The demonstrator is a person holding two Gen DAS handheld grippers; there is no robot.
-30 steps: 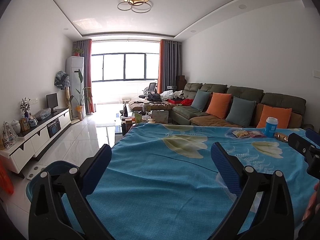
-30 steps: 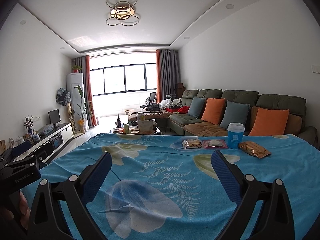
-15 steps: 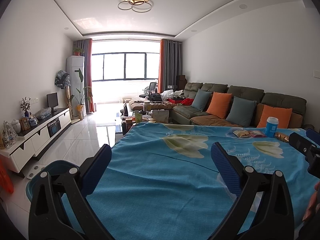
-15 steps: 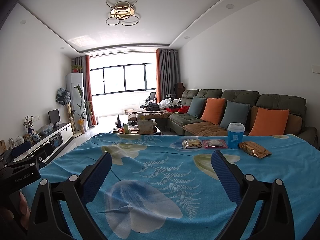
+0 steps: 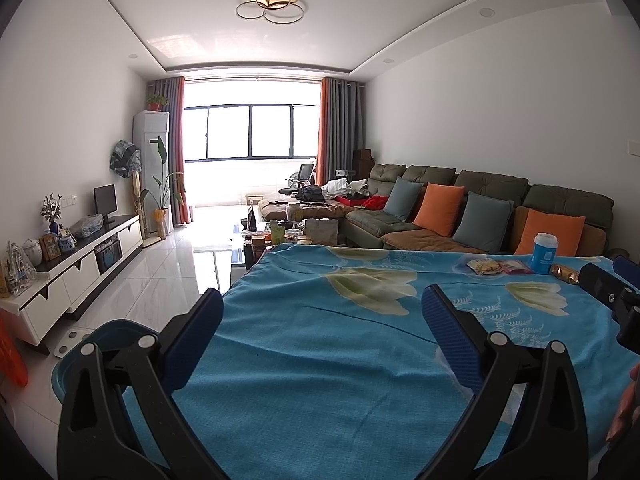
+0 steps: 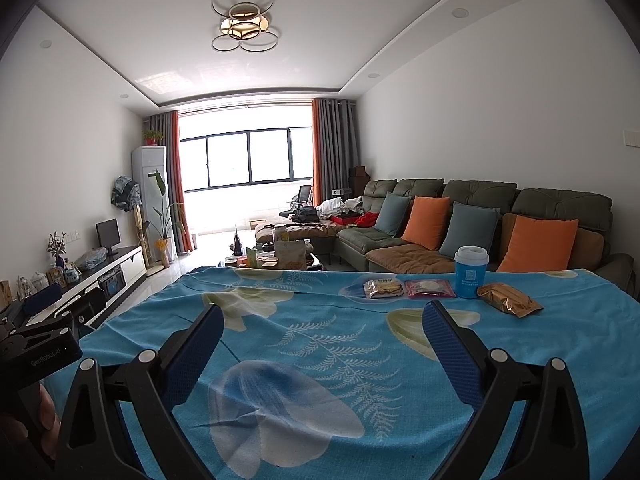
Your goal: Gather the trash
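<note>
blue floral tablecloth (image 6: 320, 340), blue cup (image 6: 471, 273)

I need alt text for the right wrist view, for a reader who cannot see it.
Open right tongs hover empty over a blue floral tablecloth. At its far side stand a blue cup, two small snack packets to its left and a golden wrapper to its right, with a sofa behind.

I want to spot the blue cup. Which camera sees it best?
The right wrist view: the blue paper cup with white lid stands near and whole. In the left wrist view it looks smaller, far right.
</note>
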